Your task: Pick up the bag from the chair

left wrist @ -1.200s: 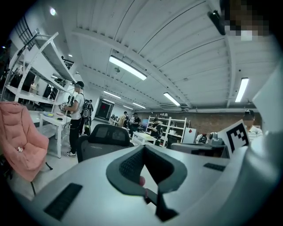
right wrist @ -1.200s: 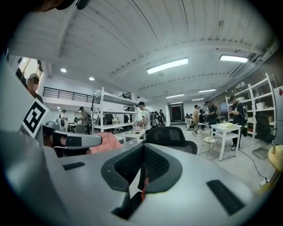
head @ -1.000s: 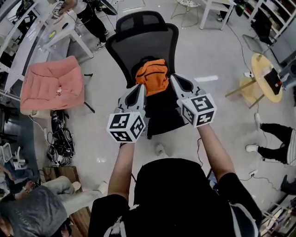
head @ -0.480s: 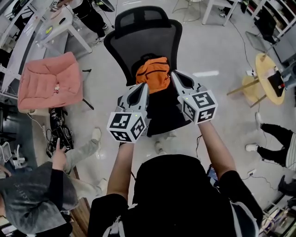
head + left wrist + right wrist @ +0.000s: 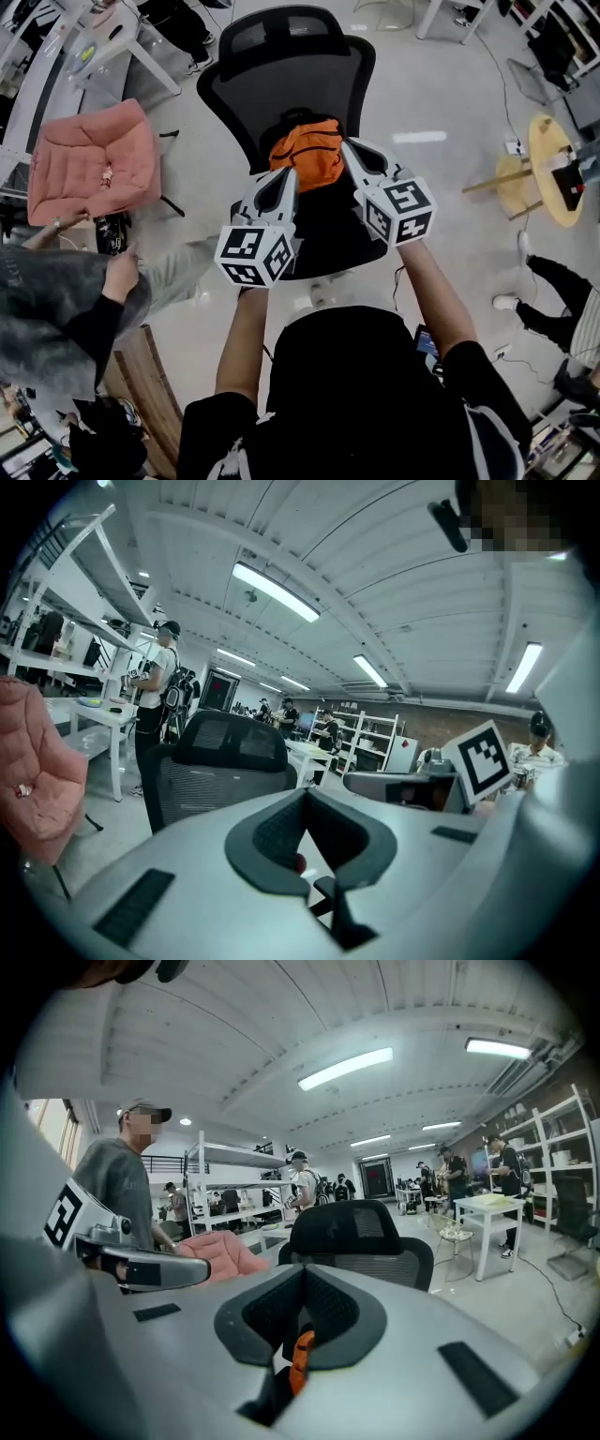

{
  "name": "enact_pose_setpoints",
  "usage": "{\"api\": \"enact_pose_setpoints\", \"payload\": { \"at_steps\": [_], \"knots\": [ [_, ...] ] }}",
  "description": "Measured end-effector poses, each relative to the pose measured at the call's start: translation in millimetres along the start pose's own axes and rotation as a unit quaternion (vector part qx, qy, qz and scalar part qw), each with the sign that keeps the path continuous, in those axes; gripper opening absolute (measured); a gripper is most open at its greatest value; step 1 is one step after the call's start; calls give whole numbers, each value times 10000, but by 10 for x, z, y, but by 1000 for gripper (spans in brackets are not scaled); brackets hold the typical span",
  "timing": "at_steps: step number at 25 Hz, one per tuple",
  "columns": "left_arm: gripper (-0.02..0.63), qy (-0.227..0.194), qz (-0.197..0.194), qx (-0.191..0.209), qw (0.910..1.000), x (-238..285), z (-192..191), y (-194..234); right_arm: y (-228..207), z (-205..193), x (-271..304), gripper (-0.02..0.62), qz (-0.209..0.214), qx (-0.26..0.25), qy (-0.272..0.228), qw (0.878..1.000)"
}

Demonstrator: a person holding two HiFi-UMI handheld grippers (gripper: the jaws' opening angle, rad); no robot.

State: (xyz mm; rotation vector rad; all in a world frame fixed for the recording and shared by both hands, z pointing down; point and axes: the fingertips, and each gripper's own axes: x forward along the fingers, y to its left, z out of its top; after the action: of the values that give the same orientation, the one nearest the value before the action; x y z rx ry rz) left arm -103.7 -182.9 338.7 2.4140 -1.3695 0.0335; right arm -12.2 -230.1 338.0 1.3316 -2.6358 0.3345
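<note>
Left claw [image 5: 288, 178] and right claw [image 5: 349, 148], both clenched empty, have closed in at the bag's [image 5: 307, 155] 9 and 3 o'clock on the chair [image 5: 281, 75], so the grasp looks imminent.

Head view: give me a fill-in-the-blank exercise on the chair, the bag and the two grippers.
The bag on the chair is ___ in colour. The chair itself is ___. The left gripper and the right gripper, on either side of the bag, both have their jaws ___. The cushion left of the chair is ___.
Missing words: orange; black; shut; pink.
</note>
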Motion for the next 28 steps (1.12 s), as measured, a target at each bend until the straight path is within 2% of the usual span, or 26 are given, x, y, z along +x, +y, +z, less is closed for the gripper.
{"api": "enact_pose_setpoints", "payload": {
  "at_steps": [12,28],
  "knots": [
    [2,455,116,-330,9984,688,-348,354,-589,-334,561,0,39,258,429,9987],
    [2,927,449,-594,9929,1313,-950,906,-965,-1013,1168,0,213,536,1082,9925]
  ]
}}
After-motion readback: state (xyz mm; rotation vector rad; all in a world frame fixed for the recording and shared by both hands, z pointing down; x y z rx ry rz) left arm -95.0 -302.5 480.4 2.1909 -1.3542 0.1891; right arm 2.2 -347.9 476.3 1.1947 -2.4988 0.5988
